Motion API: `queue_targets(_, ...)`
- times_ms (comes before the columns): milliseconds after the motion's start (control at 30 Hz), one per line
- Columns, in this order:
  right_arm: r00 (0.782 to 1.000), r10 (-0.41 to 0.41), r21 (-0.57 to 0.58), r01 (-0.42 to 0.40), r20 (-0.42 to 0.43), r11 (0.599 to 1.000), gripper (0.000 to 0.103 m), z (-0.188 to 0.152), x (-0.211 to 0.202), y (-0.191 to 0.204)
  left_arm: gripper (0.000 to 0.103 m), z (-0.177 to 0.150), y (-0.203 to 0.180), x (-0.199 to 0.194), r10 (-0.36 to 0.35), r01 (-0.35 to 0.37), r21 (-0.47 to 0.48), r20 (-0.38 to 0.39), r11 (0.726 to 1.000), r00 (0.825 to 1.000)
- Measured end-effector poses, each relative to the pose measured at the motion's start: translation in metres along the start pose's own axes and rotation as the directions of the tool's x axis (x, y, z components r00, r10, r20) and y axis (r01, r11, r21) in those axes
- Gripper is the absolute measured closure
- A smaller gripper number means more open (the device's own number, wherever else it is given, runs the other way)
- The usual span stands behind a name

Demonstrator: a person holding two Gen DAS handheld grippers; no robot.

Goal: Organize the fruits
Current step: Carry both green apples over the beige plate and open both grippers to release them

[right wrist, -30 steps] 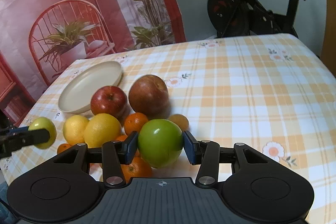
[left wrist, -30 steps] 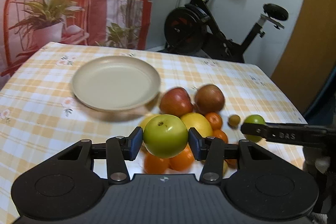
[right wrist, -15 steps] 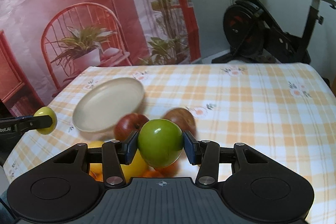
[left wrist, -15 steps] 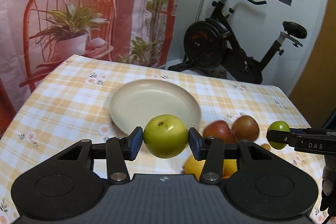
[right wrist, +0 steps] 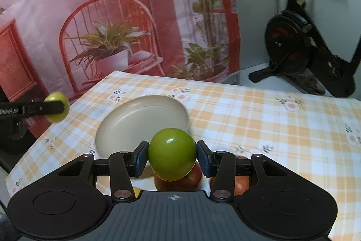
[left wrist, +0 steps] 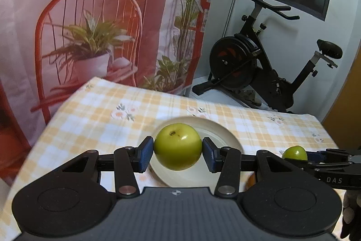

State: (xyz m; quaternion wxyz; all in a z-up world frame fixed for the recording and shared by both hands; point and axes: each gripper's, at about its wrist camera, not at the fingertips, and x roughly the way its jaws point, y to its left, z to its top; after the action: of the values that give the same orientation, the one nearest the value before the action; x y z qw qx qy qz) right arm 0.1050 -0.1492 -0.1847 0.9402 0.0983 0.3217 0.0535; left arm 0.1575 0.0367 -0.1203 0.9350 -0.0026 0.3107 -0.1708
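My left gripper [left wrist: 178, 150] is shut on a yellow-green apple [left wrist: 177, 146] and holds it above the near part of a beige plate [left wrist: 227, 139]. My right gripper [right wrist: 172, 156] is shut on a green apple [right wrist: 172, 154], held above two red apples [right wrist: 191, 180] that lie just right of the plate [right wrist: 140, 123]. In the left wrist view the right gripper's green apple [left wrist: 294, 153] shows at the right. In the right wrist view the left gripper's apple [right wrist: 56, 107] shows at the far left.
The table carries a yellow checked cloth [right wrist: 270, 123]. A bit of a yellow fruit [right wrist: 136, 191] peeks out under my right gripper. An exercise bike [left wrist: 259, 64] and a printed backdrop with a red chair [left wrist: 90, 37] stand behind the table.
Both grippers have risen and moved back and left with their apples. The left one now hangs over the plate. The fruit pile has dropped mostly out of view.
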Motion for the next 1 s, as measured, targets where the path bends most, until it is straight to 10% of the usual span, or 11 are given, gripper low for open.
queue_targets(1000,0.961,-0.044,-0.145,0.004,-0.273,0.989,0.06,0.048,0.165,0.018,0.053,0.003,0.018,0.143,0.035,-0.015,0.103,-0.197,0.995,0.98)
